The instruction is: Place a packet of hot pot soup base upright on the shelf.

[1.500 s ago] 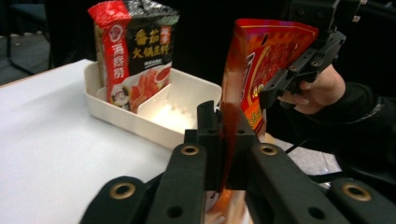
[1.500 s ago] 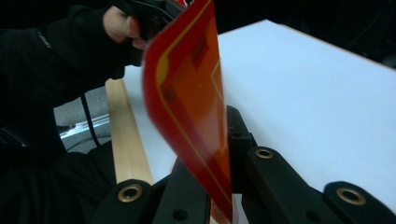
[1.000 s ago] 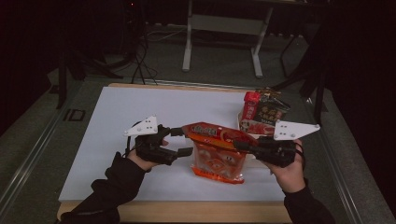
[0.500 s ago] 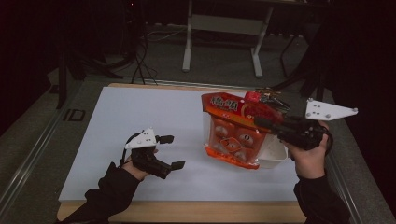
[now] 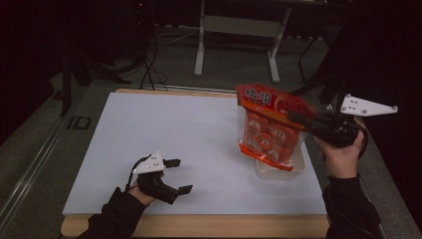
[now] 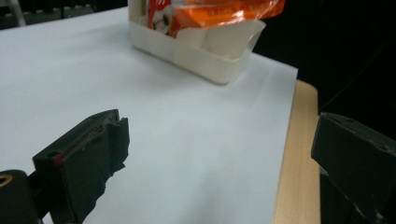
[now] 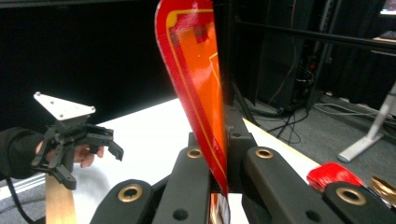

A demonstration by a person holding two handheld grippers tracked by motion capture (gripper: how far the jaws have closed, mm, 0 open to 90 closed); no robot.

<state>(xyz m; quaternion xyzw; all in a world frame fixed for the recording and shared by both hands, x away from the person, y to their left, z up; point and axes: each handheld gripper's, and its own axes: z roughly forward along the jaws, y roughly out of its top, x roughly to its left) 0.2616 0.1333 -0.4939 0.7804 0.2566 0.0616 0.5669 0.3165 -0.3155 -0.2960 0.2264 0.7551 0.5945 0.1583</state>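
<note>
Orange-and-red plastic snack bag (image 5: 268, 128), glossy and printed, hangs in the air over the right side of the white table (image 5: 189, 134), pinched by its right edge between the closed jaws of the right gripper (image 5: 297, 119). In the right gripper view the bag's sealed red edge (image 7: 201, 93) runs straight up out of the two black jaws, which press flat against it from both sides. Seen from the high view, the bag's long axis tilts from its upper end at the far left down to its lower end at the near right, and that lower end sits directly above, perhaps just inside, the shallow white plastic tray (image 5: 278, 167) that stands near the table's right edge. So the bag lies to the left of the right gripper and above the tray, and the drop needed is, by my judgement, mostly downward, with the bag turned flatter so that its length fits the tray. The left gripper (image 5: 175, 174) rests low near the table's front edge, well apart from the bag and tray, its jaws spread wide and holding nothing; in the left gripper view the tray (image 6: 196, 51) lies ahead across bare table. The right hand is clearly the nearer one.
</note>
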